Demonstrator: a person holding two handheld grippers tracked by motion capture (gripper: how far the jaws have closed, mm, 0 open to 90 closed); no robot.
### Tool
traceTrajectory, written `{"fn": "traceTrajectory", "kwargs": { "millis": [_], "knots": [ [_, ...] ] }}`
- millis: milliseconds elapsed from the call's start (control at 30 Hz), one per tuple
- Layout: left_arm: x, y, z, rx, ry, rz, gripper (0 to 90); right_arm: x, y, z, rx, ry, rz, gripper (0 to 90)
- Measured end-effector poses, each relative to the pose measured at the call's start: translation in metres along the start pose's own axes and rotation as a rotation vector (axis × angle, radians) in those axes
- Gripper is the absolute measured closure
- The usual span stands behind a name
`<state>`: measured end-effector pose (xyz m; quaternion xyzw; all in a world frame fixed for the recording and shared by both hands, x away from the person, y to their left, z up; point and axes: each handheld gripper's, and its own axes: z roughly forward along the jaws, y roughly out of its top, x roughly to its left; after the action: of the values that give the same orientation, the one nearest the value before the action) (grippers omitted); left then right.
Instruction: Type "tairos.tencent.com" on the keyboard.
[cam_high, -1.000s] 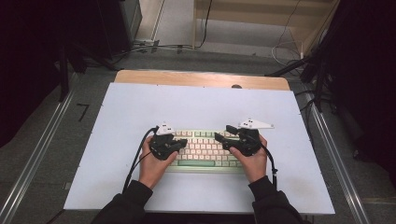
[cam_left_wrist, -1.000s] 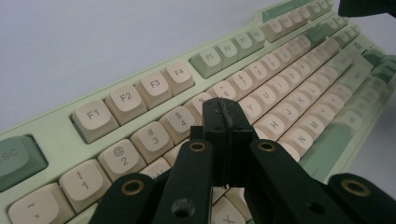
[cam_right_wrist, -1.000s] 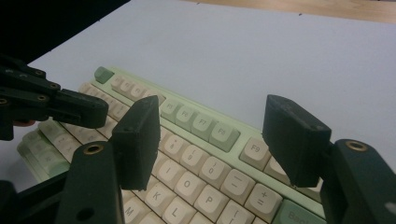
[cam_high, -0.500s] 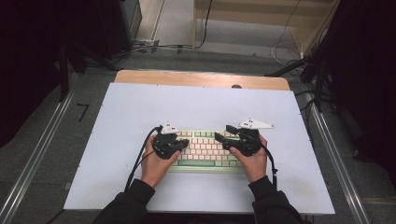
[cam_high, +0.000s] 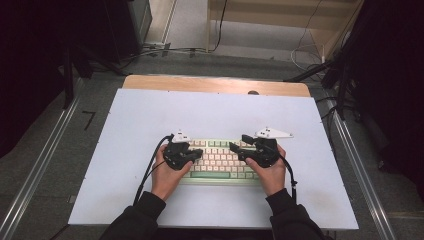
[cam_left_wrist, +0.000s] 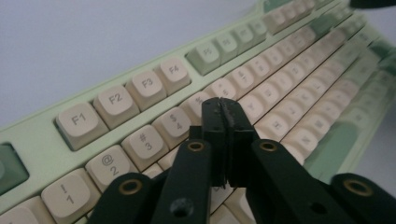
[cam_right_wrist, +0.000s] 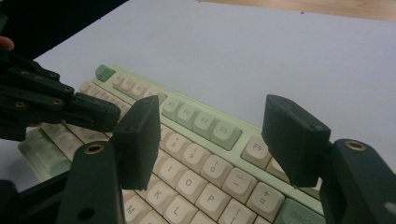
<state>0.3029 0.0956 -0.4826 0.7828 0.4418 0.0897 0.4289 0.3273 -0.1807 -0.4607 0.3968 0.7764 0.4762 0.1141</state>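
Both my hands hide the keyboard's (cam_high: 222, 160) ends on the white table (cam_high: 150, 115); far keys blur; rounded cream and green caps, matte; my left gripper (cam_left_wrist: 225, 108) closed, just easing apart, empty; right gripper (cam_right_wrist: 212, 140) gapes above keys.

A white tabletop (cam_high: 210, 115) lies on a wooden table whose bare edge (cam_high: 215, 84) shows at the far side. Grey carpet floor (cam_high: 40, 150) surrounds it, with metal rails (cam_high: 35, 172) along both sides. Black curtains (cam_high: 30, 60) flank the scene; cables (cam_high: 165, 50) trail before a pale wooden unit (cam_high: 280, 12).
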Motion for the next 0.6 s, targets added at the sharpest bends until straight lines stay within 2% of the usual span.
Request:
{"fn": "traceTrajectory", "kwargs": {
  "millis": [67, 100, 133, 167, 200, 233, 300, 367, 400, 467, 600],
  "knots": [
    [-0.001, 0.002, -0.006, -0.042, -0.028, -0.009, 78.9, 0.0, 0.0, 0.0, 0.002, 0.0, 0.002, 35.6],
    [-0.002, 0.004, -0.012, -0.079, -0.042, -0.021, 74.7, 0.0, 0.0, 0.0, 0.003, -0.002, 0.004, 35.6],
    [-0.002, 0.004, -0.012, -0.079, -0.042, -0.021, 69.8, -0.001, 0.0, 0.0, 0.003, -0.001, 0.004, 35.6],
    [-0.002, 0.004, -0.015, -0.099, -0.051, -0.032, 69.8, -0.001, 0.0, 0.0, 0.003, -0.001, 0.004, 35.6],
    [-0.001, 0.005, -0.018, -0.118, -0.056, -0.044, 60.9, -0.001, 0.0, 0.0, 0.0, -0.004, 0.004, 35.7],
    [-0.001, 0.005, -0.019, -0.131, -0.055, -0.052, 60.9, -0.001, 0.0, 0.0, 0.0, -0.004, 0.004, 35.7],
    [-0.001, 0.005, -0.026, -0.171, -0.037, -0.063, 51.1, 0.0, -0.001, 0.0, 0.006, -0.004, 0.005, 35.7],
    [-0.001, 0.005, -0.027, -0.177, -0.028, -0.066, 39.8, 0.0, -0.001, 0.0, 0.005, -0.002, 0.002, 35.7],
    [-0.001, 0.004, -0.028, -0.188, -0.02, -0.066, 39.8, 0.0, -0.001, 0.0, 0.005, -0.002, 0.002, 35.7],
    [0.0, 0.002, -0.032, -0.213, -0.005, -0.066, 32.1, -0.001, -0.001, 0.0, 0.006, -0.005, 0.005, 35.7],
    [0.002, -0.006, -0.038, -0.251, 0.023, -0.058, 30.1, 0.0, -0.002, 0.0, 0.009, -0.006, -0.001, 35.7]
  ]
}}
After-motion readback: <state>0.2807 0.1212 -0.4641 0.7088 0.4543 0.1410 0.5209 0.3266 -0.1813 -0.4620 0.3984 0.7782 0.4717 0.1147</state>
